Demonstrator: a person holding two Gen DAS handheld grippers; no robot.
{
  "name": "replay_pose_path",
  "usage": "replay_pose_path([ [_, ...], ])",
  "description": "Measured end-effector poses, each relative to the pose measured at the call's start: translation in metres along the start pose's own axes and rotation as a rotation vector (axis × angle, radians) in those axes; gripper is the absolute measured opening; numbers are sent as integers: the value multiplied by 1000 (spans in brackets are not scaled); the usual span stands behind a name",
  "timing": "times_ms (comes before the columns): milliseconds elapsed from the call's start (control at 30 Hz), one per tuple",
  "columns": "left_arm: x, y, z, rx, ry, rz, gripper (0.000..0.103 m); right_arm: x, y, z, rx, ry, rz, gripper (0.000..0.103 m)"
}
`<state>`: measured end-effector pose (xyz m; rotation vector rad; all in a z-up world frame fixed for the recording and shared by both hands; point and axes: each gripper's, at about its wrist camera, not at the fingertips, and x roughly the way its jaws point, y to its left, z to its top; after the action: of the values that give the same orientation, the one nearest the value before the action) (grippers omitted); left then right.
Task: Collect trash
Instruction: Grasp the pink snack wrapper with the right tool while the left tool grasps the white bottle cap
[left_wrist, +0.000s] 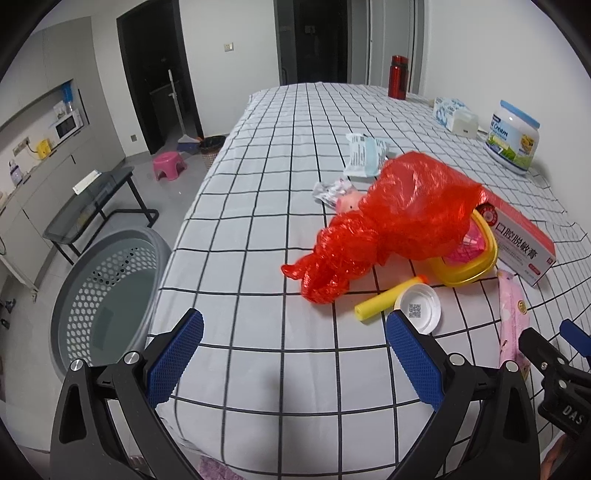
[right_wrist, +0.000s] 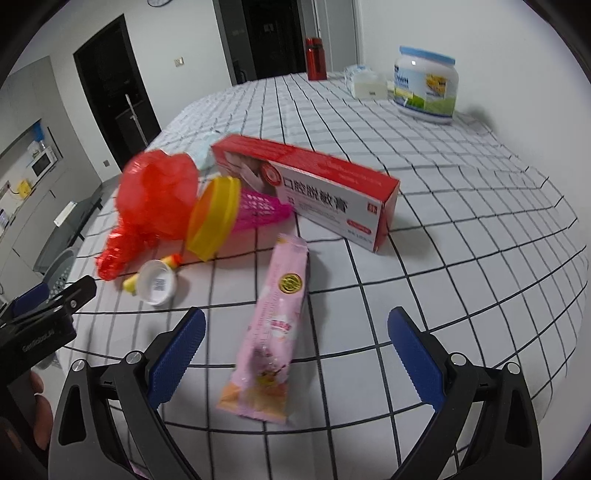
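Checked tablecloth is strewn near its front edge with litter, a pink wrapper framed by the right gripper, both grippers' fingers spread and empty, the left gripper kept beside the floor basket, presumably for drops.

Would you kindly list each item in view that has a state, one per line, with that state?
left gripper: open, empty
right gripper: open, empty
red plastic bag: crumpled, draped over the yellow container
yellow container: tipped on its side
toothpaste box: lying flat, closed
pink wrapper: lying flat
white cap: off, inside up
red flask: upright, capped
milk powder tub: upright, lidded
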<state>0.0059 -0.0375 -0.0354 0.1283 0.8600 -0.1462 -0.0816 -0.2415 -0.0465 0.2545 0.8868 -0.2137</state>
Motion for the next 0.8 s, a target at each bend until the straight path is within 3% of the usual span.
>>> replay_pose_path([
  [233, 10, -6, -3, 11, 15, 0, 97, 19, 4, 0, -38, 35, -43, 94],
  [500, 15, -10, -5, 19, 36, -9, 97, 28, 10, -4, -75, 66, -32, 93],
  [767, 16, -18, -6, 14, 49, -37, 97, 22, 14, -6, -113, 54, -33, 50],
  [800, 16, -20, -6, 13, 51, -41, 97, 20, 13, -7, -113, 50, -30, 41],
])
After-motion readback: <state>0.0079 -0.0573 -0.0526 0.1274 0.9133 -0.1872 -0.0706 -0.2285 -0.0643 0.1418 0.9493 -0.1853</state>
